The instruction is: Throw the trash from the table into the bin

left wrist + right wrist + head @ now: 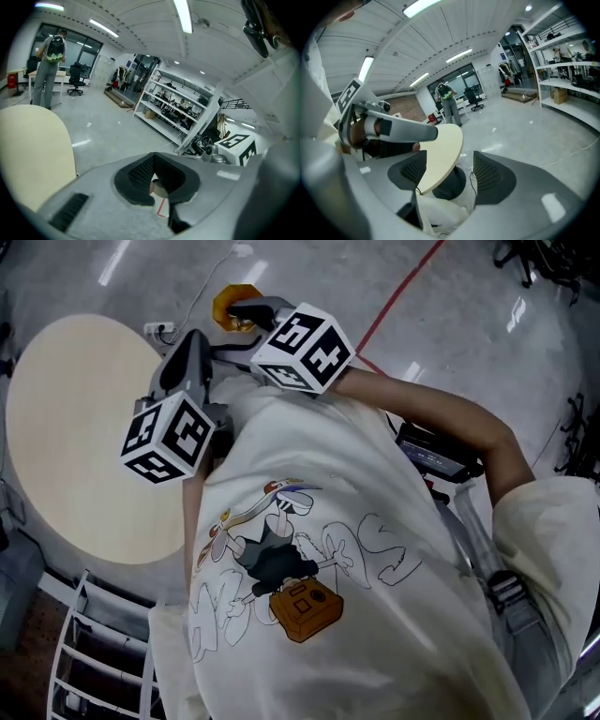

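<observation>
Table (pixel 75 437) is round, smooth, cream; right tool (pixel 449 172) holds ribbed pads apart.

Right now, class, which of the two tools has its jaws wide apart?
The right tool: the round table shows through the wide gap between its pads, while the left tool has its pads together at the tips.
</observation>
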Demonstrator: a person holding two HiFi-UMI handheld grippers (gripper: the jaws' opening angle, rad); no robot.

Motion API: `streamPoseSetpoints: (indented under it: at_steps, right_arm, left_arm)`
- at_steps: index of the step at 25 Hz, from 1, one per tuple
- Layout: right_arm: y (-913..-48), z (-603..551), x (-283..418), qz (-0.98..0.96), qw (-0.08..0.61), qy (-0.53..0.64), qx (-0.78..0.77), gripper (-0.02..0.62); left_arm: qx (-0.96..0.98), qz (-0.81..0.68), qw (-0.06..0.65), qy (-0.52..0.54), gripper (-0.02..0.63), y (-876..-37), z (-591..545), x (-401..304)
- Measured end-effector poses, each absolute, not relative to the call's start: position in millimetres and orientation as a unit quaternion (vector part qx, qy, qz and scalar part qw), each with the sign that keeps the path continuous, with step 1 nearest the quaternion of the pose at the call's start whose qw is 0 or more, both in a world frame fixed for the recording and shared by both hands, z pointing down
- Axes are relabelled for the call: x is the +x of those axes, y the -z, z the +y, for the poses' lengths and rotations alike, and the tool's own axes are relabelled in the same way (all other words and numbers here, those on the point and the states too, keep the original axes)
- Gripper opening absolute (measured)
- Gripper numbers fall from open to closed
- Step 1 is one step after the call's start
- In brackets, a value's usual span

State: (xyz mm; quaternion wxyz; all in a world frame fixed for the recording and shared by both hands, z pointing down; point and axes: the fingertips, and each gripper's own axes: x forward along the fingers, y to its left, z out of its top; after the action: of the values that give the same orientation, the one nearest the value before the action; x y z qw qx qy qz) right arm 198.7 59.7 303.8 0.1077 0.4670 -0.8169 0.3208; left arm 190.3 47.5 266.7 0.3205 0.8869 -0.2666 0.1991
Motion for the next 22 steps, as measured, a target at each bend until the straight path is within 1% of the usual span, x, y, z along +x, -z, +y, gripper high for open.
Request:
streamPoseSetpoints:
  at_steps: [4,6,7,8,10,12,22]
  right_arm:
    - [-283,56,188,-0.811,0.086,-0.326,0.477,0.302]
    - [-285,63,182,-0.809,0.069,-0.327,0.484,0.25]
    - [-288,66,181,-0.807,0.063,-0.326,0.487,0.242]
    - [-291,70,185,-0.803,0.061,-0.327,0.494,0.22]
    - [-295,75,200,-0.785,0.065,-0.328,0.521,0.124]
    - [-295,75,205,-0.772,0.077,-0.325,0.541,0.006]
    - [-294,75,183,-0.775,0.069,-0.313,0.545,0.006]
  left_arm:
    - [0.885,-0.271,0.32,-0.2,0.004,-259,49,184]
    - [0.884,-0.282,0.311,-0.203,0.004,-260,54,176]
    - [0.883,-0.289,0.309,-0.203,0.003,-262,55,173]
    - [0.882,-0.293,0.31,-0.202,0.004,-264,57,171]
    - [0.878,-0.296,0.32,-0.197,0.003,-268,57,169]
    - [0.874,-0.3,0.325,-0.2,0.003,-268,53,162]
    - [0.875,-0.298,0.318,-0.212,0.003,-272,54,140]
